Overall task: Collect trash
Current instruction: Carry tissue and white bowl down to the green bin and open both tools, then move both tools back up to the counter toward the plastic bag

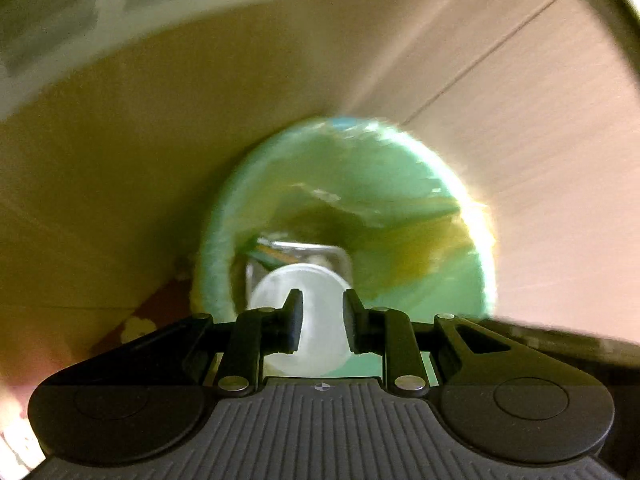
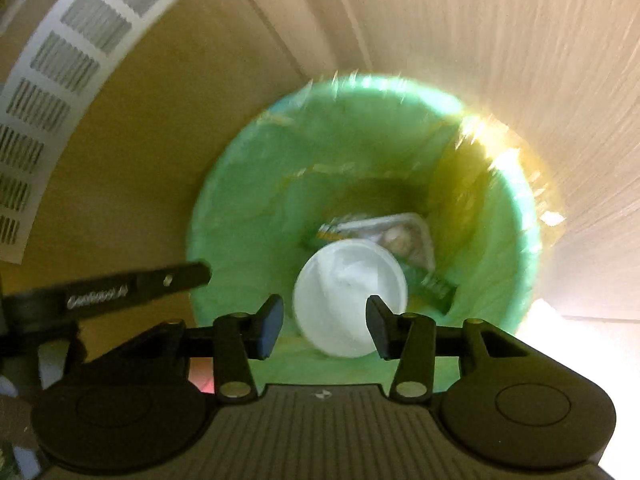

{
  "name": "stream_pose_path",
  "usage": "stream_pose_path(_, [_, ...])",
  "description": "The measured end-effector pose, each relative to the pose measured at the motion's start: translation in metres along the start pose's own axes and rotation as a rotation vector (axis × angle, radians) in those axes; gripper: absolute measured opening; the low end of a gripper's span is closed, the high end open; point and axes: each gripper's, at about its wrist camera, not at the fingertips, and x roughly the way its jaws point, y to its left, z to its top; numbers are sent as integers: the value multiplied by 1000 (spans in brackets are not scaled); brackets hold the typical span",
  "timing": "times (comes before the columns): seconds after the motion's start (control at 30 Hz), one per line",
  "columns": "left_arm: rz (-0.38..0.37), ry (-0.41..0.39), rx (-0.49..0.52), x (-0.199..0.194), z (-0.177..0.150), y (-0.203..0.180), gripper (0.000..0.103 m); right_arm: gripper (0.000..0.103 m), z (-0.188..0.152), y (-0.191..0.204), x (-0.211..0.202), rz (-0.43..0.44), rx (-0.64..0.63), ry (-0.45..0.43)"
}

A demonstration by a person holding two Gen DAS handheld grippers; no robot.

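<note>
home interior: green-lined waste bin on tan floor, white vent grille alongside.
</note>
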Motion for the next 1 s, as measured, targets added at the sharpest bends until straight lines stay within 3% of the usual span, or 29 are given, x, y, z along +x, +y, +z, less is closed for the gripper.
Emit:
stream_pose_path(0.17, [-71,-13,129,-74,27,-54,25,46,28,17,-71,-121,-5,-186])
stream_pose_path(0.27, [-124,-95,218,-140,46,-88,25,46,47,37,-134,-162,-5,-328])
stream_pose_path(0.33, [-135,-154,258,-179,59,-103,25,55,57,55,-175,-198,-30,-423])
stream_pose_path(0.5, [-100,-303,337,-264,91,-121,25,62,79,102,-253,-159,-92,-586])
stream_pose_path(0.6, [-83,-352,312,-295,104,-113,25,65,95,133,-285,-136,-142,-662])
stream_pose_path(0.77, [-27,-415,204,-322,109,-66,25,71,121,188,-306,-53,-223,-677])
stream_pose_path(1.0, [102,-419,-92,-348,89,57,25,71,135,314,-244,110,-481,-515])
